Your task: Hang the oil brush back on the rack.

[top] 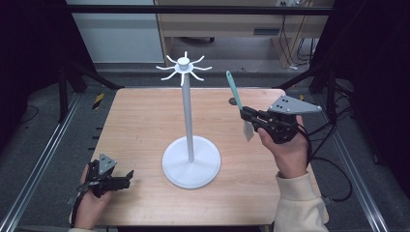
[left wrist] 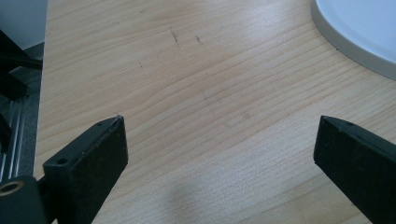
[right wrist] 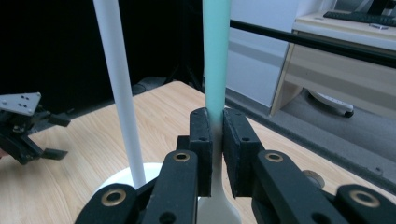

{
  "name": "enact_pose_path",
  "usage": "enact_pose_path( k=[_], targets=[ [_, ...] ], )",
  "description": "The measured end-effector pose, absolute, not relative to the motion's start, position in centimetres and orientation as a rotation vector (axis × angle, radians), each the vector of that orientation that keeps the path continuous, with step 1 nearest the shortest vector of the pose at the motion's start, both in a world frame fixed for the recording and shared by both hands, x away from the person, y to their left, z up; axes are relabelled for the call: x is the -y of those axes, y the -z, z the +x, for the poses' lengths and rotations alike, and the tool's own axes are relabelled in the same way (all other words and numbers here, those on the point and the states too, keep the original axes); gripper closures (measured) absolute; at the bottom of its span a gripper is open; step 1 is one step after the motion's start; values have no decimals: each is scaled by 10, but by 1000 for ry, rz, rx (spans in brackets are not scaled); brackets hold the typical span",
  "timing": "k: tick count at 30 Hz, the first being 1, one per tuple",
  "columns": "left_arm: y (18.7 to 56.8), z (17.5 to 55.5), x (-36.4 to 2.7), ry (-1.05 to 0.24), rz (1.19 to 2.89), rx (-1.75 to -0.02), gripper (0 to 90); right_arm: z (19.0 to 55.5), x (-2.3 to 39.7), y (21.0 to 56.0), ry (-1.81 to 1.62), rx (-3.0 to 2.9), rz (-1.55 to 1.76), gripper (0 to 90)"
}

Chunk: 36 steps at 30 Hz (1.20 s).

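- Left gripper [top: 126, 175]: rests low on the near-left corner of the tabletop [top: 140, 121], jaws spread wide, nothing between them. Its own view looks over bare wood, with the rim of the rack's base [left wrist: 355, 42] at far right.
- Rack [top: 188, 116]: 1 white stand, centre of tabletop, round base, 1 upright pole, ring of hooks [top: 184, 67] at the top. Every hook looks bare.
- Spatula [top: 238, 104]: 1, teal handle, white blade. It's off the tabletop, held up right of the pole. Long axis near upright, handle end tilted up and slightly toward the rack, blade hanging below the jaws.
- Right gripper [top: 244, 114]: jaws pressed together on the spatula, pinching where teal meets white [right wrist: 216, 126]; handle runs straight up between the pads.
- Key relation: hooks sit up and to the left of the handle tip, just above it. Right hand is the nearer one; left is well apart.
- Likely next: lift and shift left so the handle end meets a hook. I can't make out a hanging hole at the tip.
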<state>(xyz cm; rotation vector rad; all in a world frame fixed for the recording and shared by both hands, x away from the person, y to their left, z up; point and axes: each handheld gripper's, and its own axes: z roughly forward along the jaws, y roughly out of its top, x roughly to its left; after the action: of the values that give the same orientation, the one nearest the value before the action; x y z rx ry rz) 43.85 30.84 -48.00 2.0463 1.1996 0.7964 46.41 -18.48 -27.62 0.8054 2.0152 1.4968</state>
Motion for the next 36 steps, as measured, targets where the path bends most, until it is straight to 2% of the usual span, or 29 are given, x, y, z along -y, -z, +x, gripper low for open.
enact_pose_path(
  k=[36],
  targets=[
    [481, 438, -306, -792, 2067, -1190, 25, 423, 152, 249, -1574, -2016, 626, 826]
  ],
)
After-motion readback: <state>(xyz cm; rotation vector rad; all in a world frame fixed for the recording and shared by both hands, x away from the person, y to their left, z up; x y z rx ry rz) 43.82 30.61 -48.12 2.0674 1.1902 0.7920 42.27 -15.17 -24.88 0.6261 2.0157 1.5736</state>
